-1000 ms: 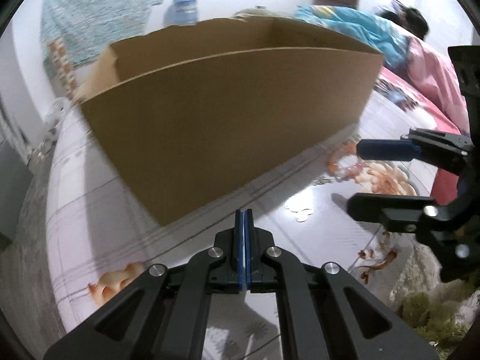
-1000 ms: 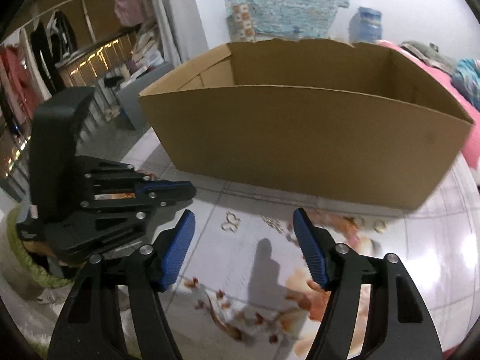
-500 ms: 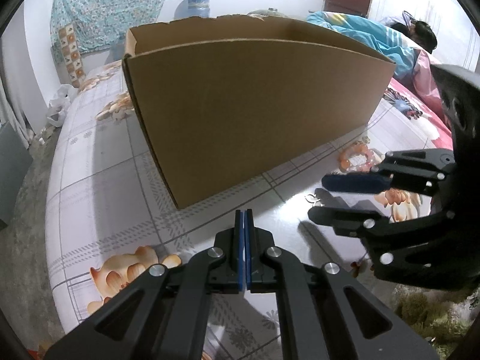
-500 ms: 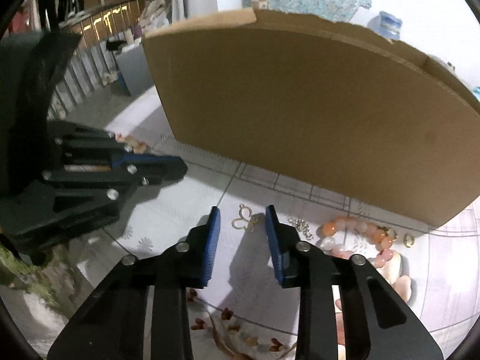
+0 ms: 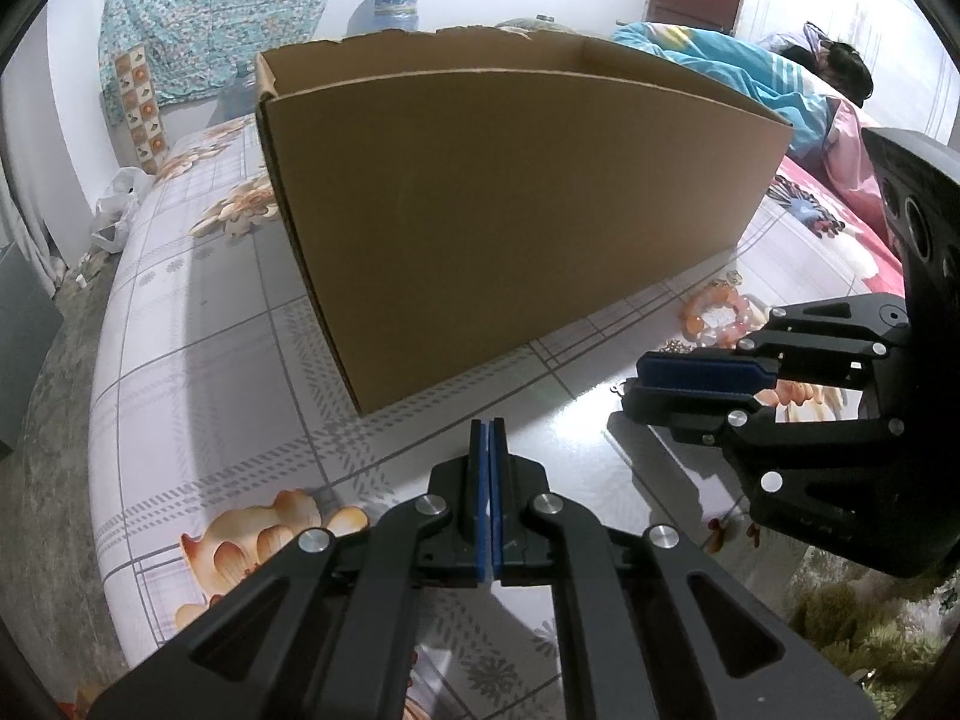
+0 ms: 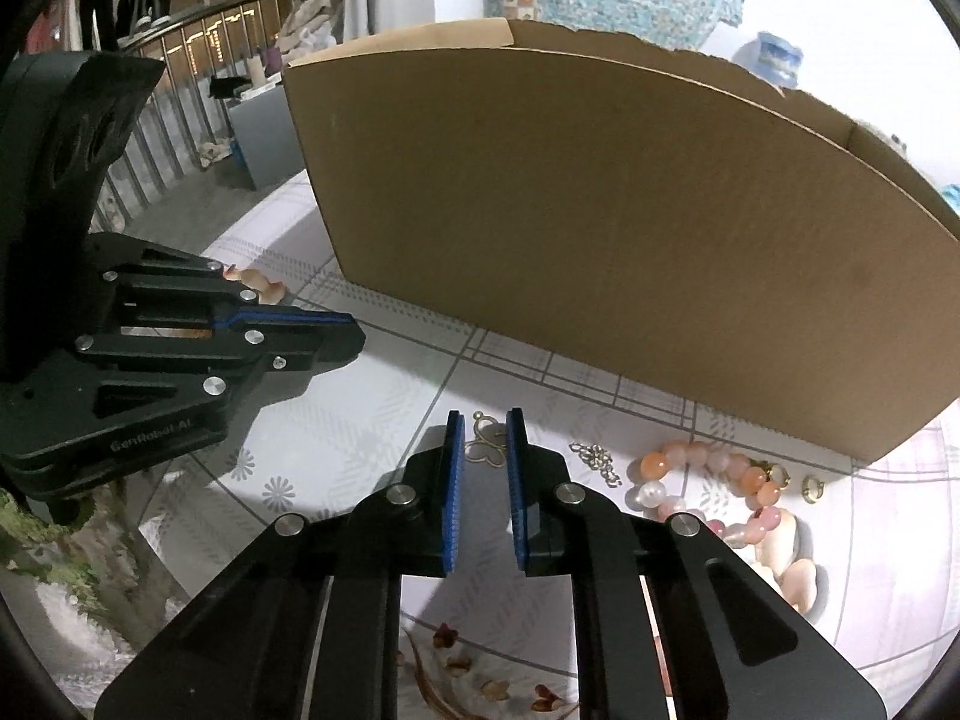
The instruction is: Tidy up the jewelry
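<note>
— What do you count on the table (image 6: 372, 420)?

— One cardboard box (image 6: 600, 228), one bead bracelet (image 6: 714, 483), one gold butterfly pendant (image 6: 487, 443), one small silver chain (image 6: 594, 457), one gold ring (image 6: 812, 487).

— And your tools?

— I hold two: my left tool (image 5: 487, 501) and my right tool (image 6: 485, 495).

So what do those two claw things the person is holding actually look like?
Both are matte black, angular linkages joined by round silver pins. Each left gripper and right gripper finger carries a flat blue pad with a ribbed face. The left one's side bears faint "GenRobot.AI" lettering. No cables or sleeves show.
</note>
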`<state>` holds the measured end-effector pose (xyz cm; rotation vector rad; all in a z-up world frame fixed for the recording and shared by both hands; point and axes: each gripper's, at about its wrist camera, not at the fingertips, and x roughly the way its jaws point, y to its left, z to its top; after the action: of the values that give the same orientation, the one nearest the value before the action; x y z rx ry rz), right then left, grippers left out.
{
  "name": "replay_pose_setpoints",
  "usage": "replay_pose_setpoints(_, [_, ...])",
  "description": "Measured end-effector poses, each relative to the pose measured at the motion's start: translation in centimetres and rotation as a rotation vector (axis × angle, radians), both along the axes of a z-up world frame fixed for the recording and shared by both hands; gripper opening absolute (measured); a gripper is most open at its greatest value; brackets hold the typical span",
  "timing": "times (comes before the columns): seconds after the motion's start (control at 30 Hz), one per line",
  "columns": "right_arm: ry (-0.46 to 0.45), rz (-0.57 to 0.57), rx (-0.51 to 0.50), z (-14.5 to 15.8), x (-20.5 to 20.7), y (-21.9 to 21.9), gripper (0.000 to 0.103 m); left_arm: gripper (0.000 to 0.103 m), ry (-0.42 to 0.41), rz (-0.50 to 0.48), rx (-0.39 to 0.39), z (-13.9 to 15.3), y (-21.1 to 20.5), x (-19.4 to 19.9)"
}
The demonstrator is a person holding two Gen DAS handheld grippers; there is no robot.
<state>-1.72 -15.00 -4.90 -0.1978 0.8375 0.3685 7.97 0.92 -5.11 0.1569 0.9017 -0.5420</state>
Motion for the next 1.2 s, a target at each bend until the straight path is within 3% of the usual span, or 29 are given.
replay_pose_setpoints(0.37, [-0.016,-0.004,0.022,0.8,-0.6,-0.7,0.012,0.001,-0.005,-0.007,-0.007,0.2,-0.1,-0.2])
replay_pose_setpoints(0.6, [-0.042,-0.105,0.033,2.4,-2.4,-3.2,0.012,0.001,0.002,-0.081,-0.054,0.6,-1.9,-0.4])
replay_pose_setpoints(0.63, [-0.046,-0.128,0.036,2.6,-2.8,-3.8,0.012,0.003,0.007,-0.104,-0.06,0.6,-2.6,-0.3])
replay_pose_setpoints(0.7, [-0.055,-0.178,0.051,3.2,-3.5,-5.4,0.012,0.016,0.005,-0.147,-0.07,0.6,-4.0,-0.3])
replay_pose_setpoints(0.83, [-0.075,-0.261,0.071,4.0,-4.8,-7.5,0.012,0.022,-0.006,-0.231,-0.064,0.6,-6.6,-0.2])
replay_pose_setpoints(1.13, [-0.103,-0.329,0.099,4.2,-5.9,-9.1,0.012,0.022,-0.02,-0.312,0.018,0.0,-10.4,0.6])
replay_pose_setpoints(1.2, [-0.106,-0.329,0.106,4.4,-5.8,-9.1,0.012,0.011,-0.039,-0.327,0.044,-0.1,-10.7,0.3])
